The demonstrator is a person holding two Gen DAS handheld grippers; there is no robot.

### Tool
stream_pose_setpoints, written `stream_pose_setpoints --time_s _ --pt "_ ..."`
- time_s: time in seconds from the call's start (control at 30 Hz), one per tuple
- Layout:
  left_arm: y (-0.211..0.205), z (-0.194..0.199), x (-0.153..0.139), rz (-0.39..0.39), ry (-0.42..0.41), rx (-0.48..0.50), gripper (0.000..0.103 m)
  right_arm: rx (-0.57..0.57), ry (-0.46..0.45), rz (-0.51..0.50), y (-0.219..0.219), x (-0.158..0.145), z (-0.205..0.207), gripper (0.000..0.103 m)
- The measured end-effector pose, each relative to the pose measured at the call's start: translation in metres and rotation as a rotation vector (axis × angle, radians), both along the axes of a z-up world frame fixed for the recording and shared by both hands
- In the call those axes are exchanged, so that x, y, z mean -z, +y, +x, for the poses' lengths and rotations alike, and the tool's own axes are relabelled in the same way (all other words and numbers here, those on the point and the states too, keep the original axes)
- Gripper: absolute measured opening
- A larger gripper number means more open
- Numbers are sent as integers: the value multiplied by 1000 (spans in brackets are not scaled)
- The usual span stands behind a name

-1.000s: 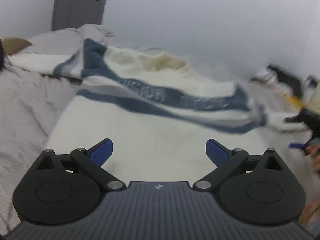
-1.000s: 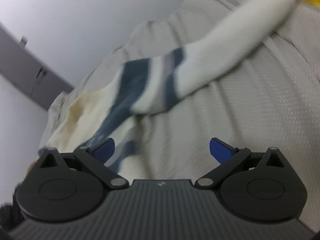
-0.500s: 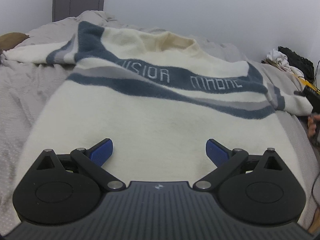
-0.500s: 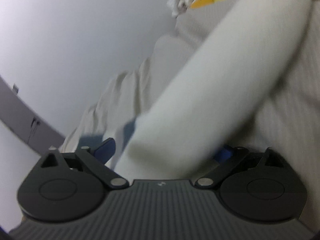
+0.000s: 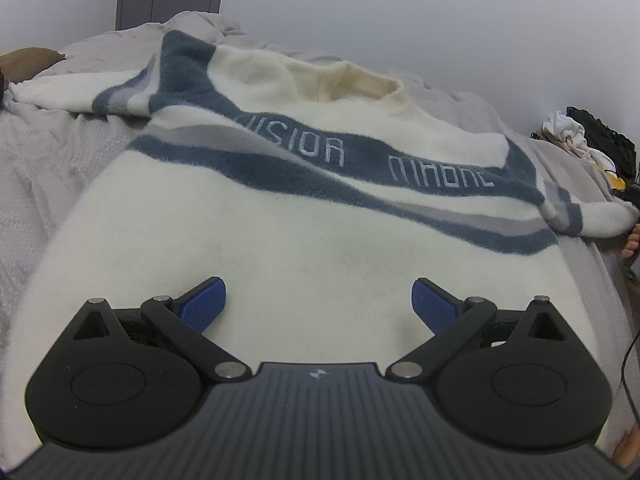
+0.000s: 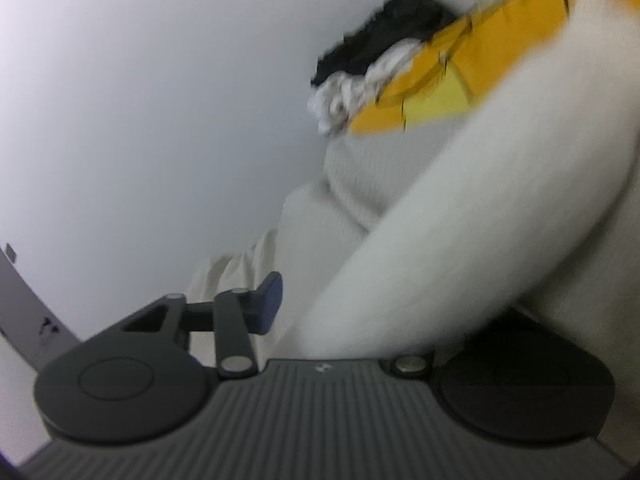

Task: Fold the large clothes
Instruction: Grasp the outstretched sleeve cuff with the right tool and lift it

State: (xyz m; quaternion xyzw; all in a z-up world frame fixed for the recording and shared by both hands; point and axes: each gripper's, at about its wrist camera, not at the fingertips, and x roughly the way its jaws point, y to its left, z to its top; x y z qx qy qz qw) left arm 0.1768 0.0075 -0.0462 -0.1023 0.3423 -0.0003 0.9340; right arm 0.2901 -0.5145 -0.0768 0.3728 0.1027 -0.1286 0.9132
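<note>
Here the right gripper [image 6: 340,312] has its jaws closing in around the white sleeve [image 6: 460,240] of the sweater, and the sleeve lies between them. Only one blue pad [image 6: 270,304] shows, and there looks to be a little gap between it and the sleeve; the other pad is hidden under the cloth, so I cannot tell if the sleeve is pinched yet. The left gripper [image 5: 318,304] has its jaws wide apart with nothing in them, just above the bottom part of the big sweater [image 5: 304,240]. The sweater lies flat on the grey bed [image 5: 60,184], face up, with its blue stripe across the chest. The sleeve is thick and fluffy. If the right jaws catch only the fuzzy edge, the sleeve could slip out when it is pulled over. If they pull too hard, the whole sweater could slide and bunch up, since nothing holds it down. A pile of other clothes [image 6: 400,76] is near the sleeve end and could get snagged.
</note>
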Motion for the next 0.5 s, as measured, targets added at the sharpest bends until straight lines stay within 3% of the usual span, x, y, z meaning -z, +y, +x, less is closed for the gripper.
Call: stream_pose_setpoints --time_s 0.07,0.23,0.27,0.3,0.4,0.5 --pt "0 0 0 -2 0 1 101 43 -7 -41 -9 -13 -9 44" --pt "5 -2 -1 -23 -8 -6 101 154 -12 -12 -49 -39 -31 32" --pt "7 -2 -2 -27 -11 -9 101 176 -18 -26 -57 -45 -35 21" --pt "7 -4 -3 -28 -14 -12 101 172 -13 -38 -64 -49 -37 17" --pt "8 -4 -5 -25 -17 -20 101 172 58 -53 -76 -58 -38 16" --pt "11 -5 -8 -14 -24 -31 101 150 59 -127 -68 -75 -34 15"
